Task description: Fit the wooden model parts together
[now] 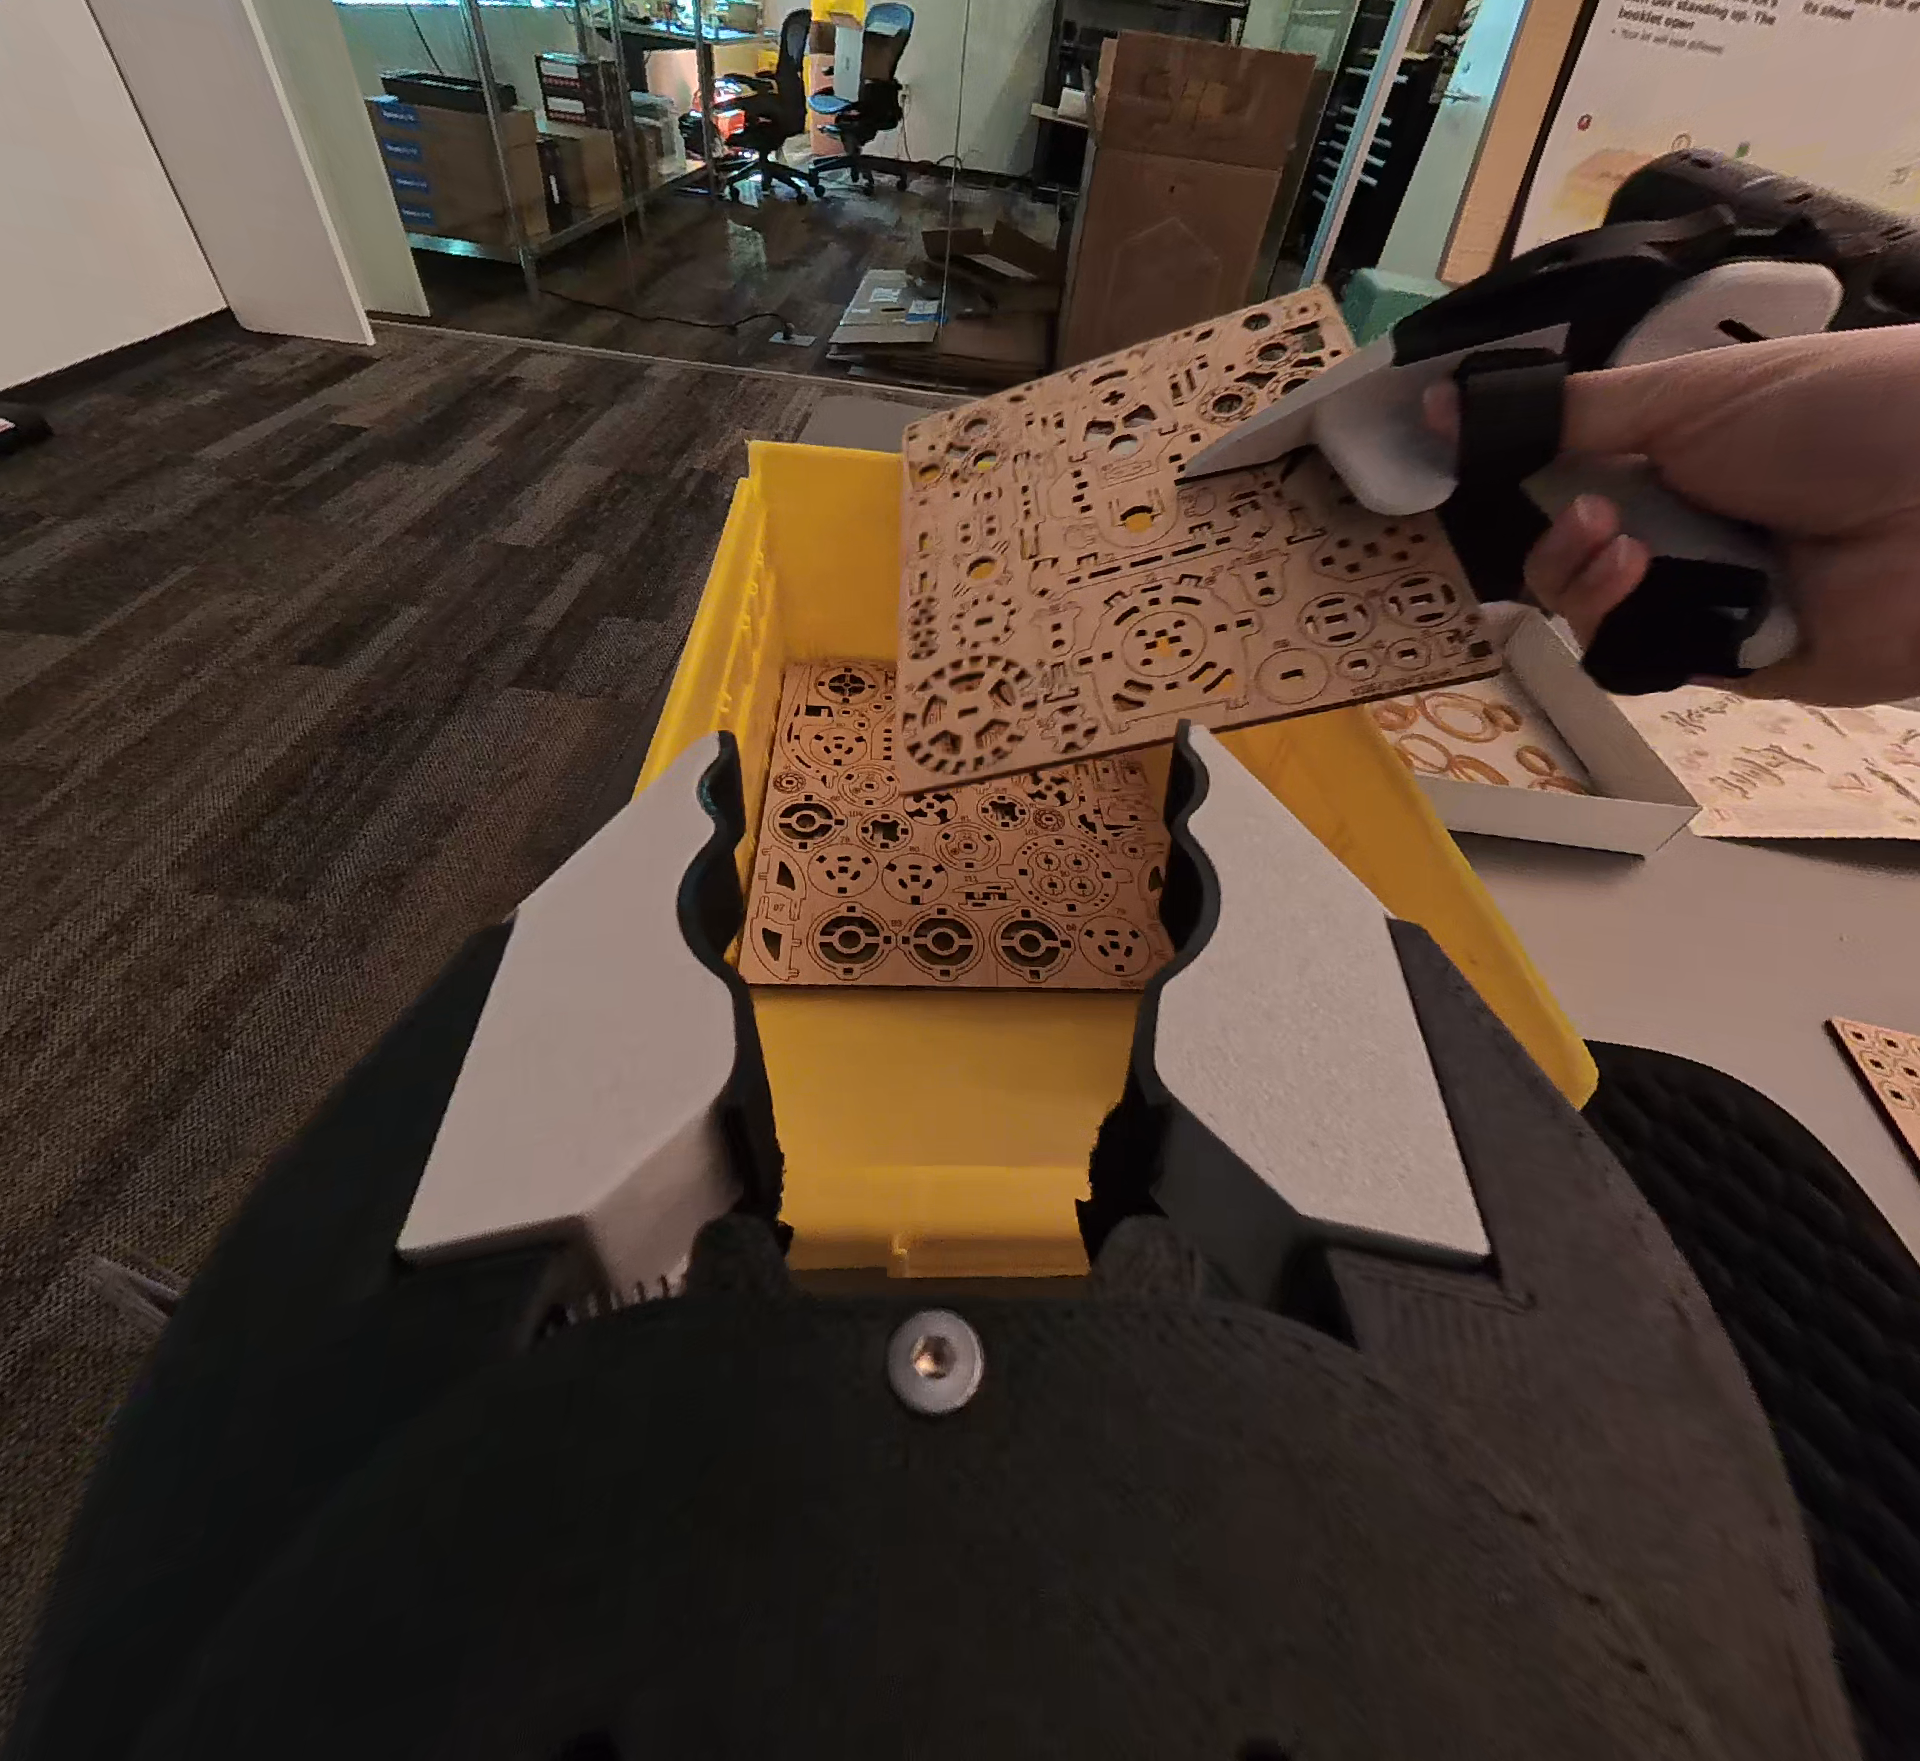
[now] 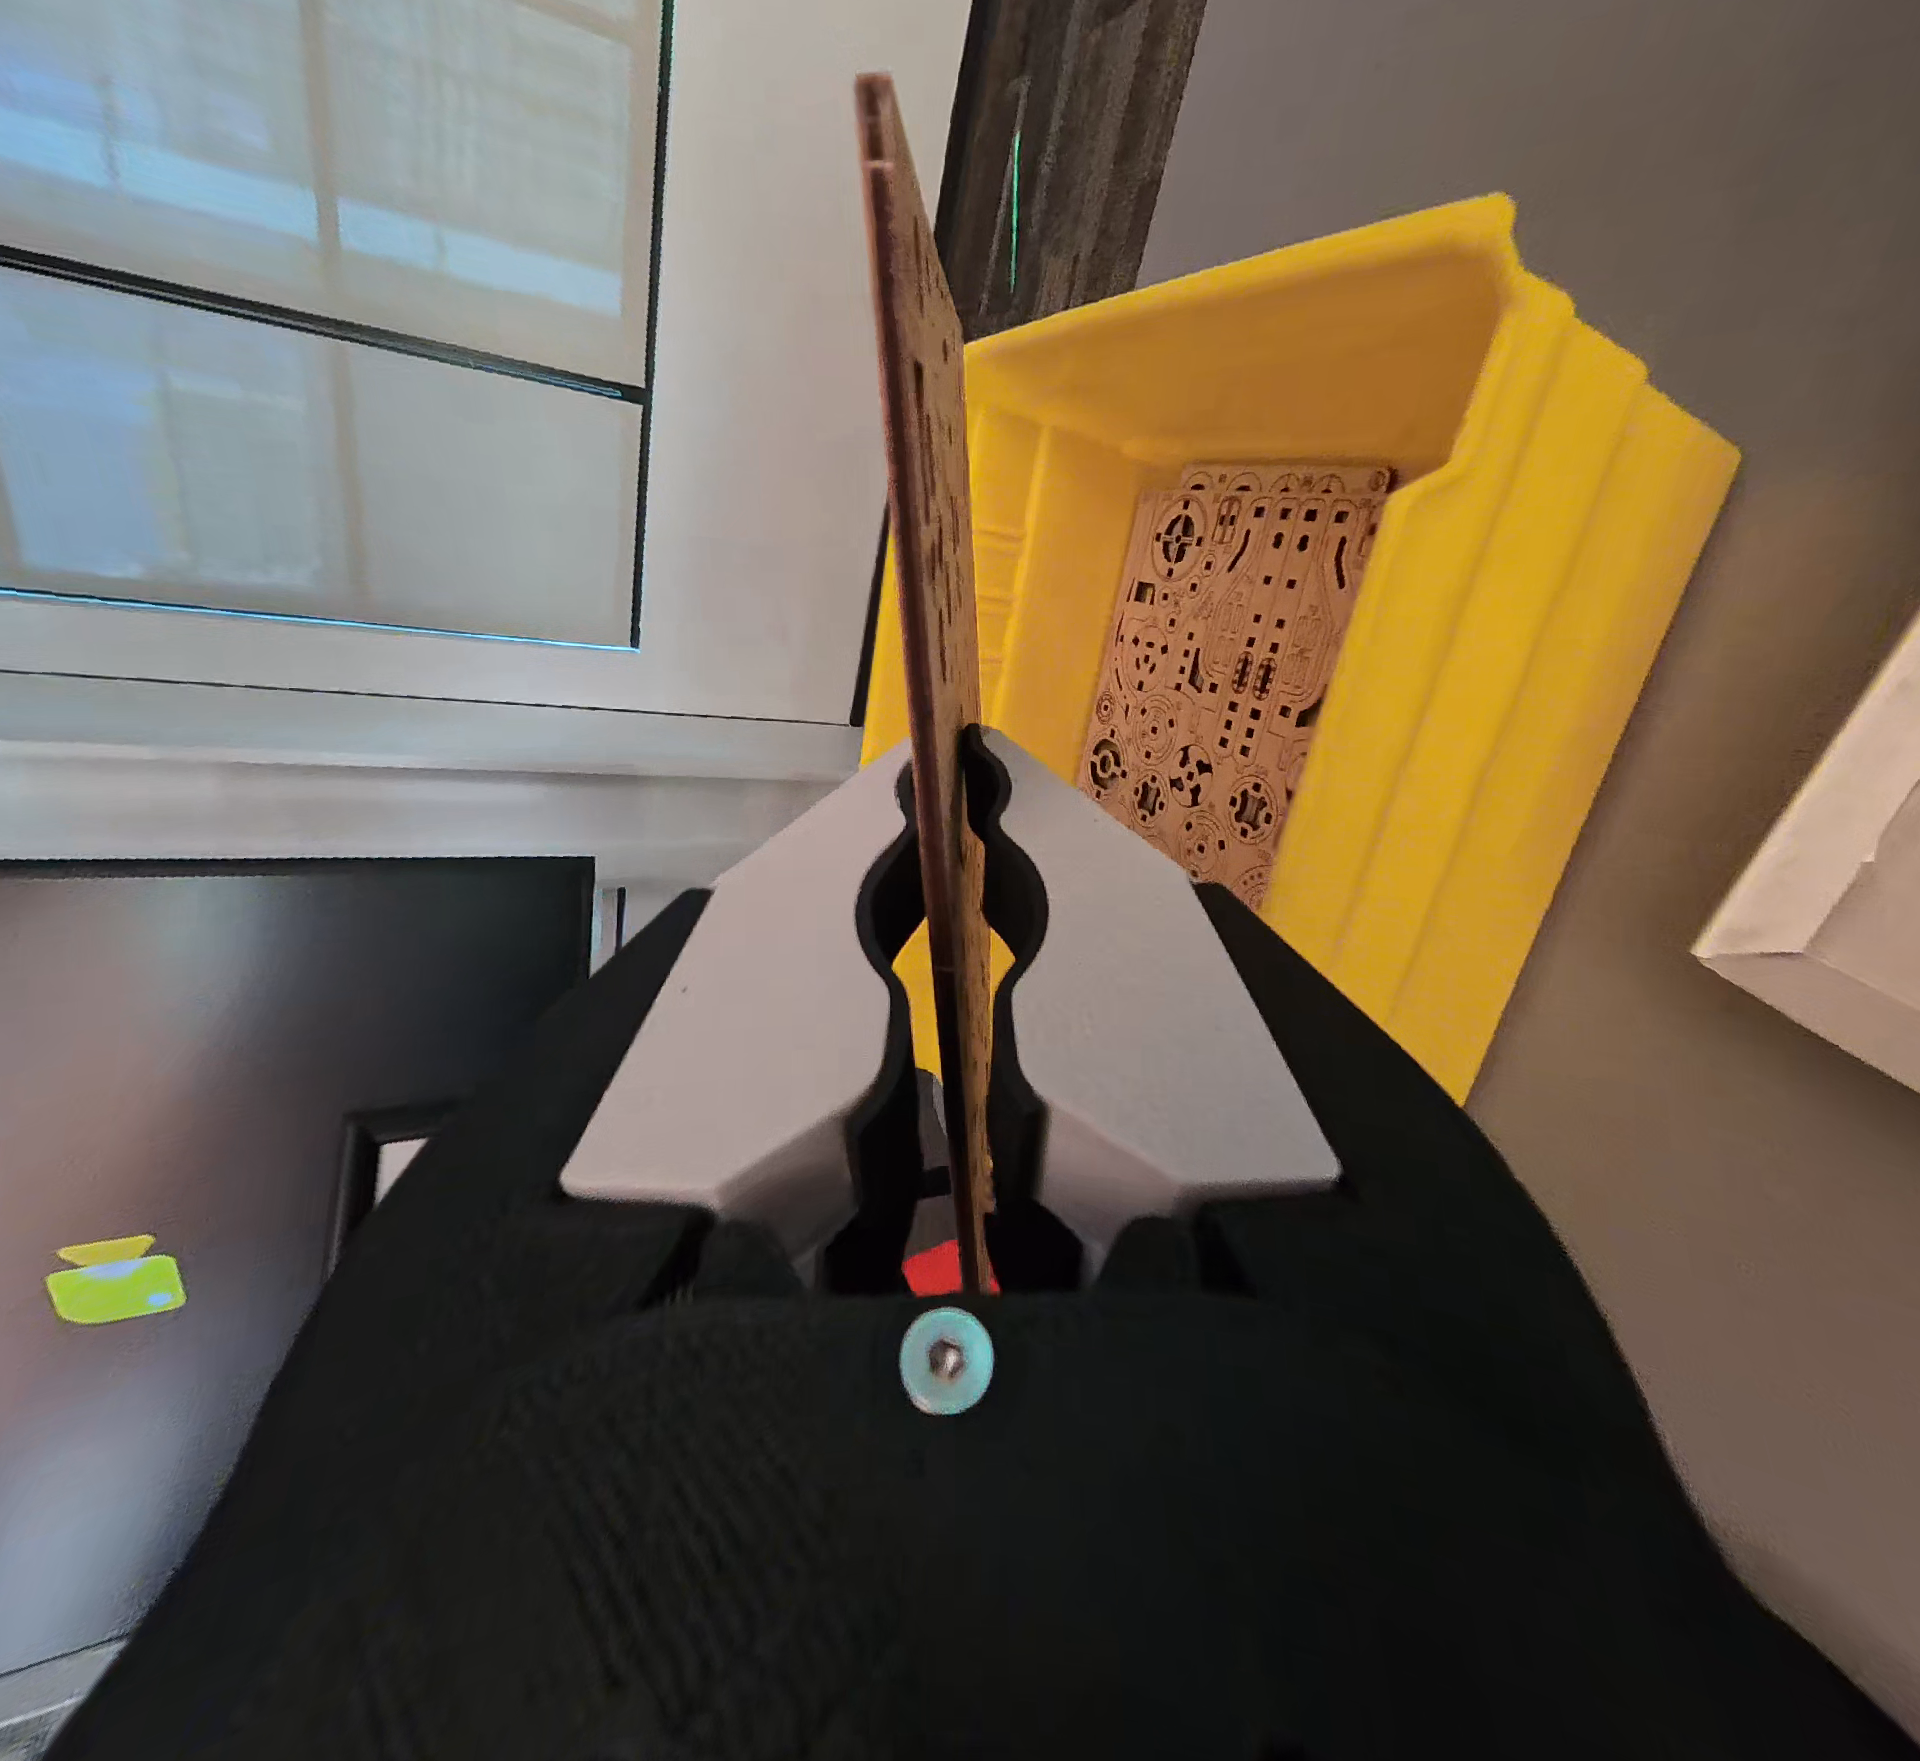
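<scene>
My right gripper (image 2: 943,761) is shut on a thin laser-cut wooden sheet (image 2: 925,506), seen edge-on between its pads. The left wrist view shows that same sheet (image 1: 1164,558) held flat and tilted above the yellow bin (image 1: 810,558), with the right gripper (image 1: 1299,454) pinching its far right corner. Another wooden parts sheet (image 1: 935,880) lies flat on the bin's floor; it also shows in the right wrist view (image 2: 1226,662). My left gripper (image 1: 951,766) is open wide and empty, hovering over the near end of the bin, just below the held sheet's front edge.
A white shallow box (image 1: 1538,755) with wooden rings sits right of the bin, next to an open instruction booklet (image 1: 1808,766). Another wooden piece (image 1: 1886,1077) lies at the right edge on the grey table (image 1: 1662,942). Carpeted floor (image 1: 312,672) lies to the left. One gripper's finger ends stand about 15 centimeters off the other's. Both grippers' tips are roughly 35 centimeters from the wooden piece (image 1: 1886,1077).
</scene>
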Demonstrator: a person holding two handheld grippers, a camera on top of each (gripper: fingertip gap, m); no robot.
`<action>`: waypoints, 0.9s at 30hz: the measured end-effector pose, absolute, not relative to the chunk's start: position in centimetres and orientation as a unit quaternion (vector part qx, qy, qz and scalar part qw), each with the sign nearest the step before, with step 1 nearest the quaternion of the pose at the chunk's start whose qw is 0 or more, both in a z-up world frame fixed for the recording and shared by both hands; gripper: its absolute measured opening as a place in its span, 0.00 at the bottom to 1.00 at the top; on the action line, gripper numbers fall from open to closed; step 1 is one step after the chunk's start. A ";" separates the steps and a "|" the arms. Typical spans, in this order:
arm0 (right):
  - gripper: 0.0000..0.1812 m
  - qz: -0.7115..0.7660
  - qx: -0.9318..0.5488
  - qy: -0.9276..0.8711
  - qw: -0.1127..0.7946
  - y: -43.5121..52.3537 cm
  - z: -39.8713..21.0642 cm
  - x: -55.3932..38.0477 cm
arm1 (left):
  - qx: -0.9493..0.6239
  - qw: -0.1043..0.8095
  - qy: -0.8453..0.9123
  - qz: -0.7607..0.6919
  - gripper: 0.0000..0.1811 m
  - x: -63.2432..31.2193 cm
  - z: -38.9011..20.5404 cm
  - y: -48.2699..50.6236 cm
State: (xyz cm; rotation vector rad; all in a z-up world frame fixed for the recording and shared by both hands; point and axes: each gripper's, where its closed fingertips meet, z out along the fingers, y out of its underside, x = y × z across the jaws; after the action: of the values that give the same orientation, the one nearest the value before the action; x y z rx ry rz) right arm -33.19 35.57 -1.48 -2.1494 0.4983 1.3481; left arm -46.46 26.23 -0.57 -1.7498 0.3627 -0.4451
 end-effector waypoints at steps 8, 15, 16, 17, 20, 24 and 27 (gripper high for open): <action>0.01 0.465 -0.822 0.192 0.268 36.3 -3.0 -35.4 | -0.749 0.610 0.160 -0.202 0.43 -46.4 -0.2 25.9; 0.01 0.454 -0.836 0.192 0.243 36.2 -5.6 -38.2 | -0.737 0.628 0.134 -0.210 0.41 -49.2 0.8 25.8; 0.01 0.450 -0.838 0.192 0.239 36.2 -6.1 -38.4 | -0.739 0.629 0.127 -0.207 0.41 -49.9 0.7 25.9; 0.01 0.448 -0.841 0.188 0.239 36.2 -6.3 -38.7 | -0.739 0.630 0.120 -0.207 0.41 -50.5 0.7 25.9; 0.01 0.434 -0.849 0.188 0.233 36.3 -6.7 -39.1 | -0.739 0.634 0.103 -0.205 0.42 -52.0 0.8 26.1; 0.02 0.401 -0.868 0.180 0.232 36.5 -7.6 -38.9 | -0.748 0.635 0.104 -0.164 0.42 -52.7 0.4 26.5; 0.03 0.378 -0.879 0.179 0.227 36.7 -8.2 -38.8 | -0.750 0.631 0.112 -0.162 0.42 -52.0 0.3 26.4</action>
State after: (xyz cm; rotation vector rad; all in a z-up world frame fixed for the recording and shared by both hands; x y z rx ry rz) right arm -38.82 36.65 -8.17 -2.4227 0.4931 1.0414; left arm -52.04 26.44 0.31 -1.7165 0.2571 -0.3709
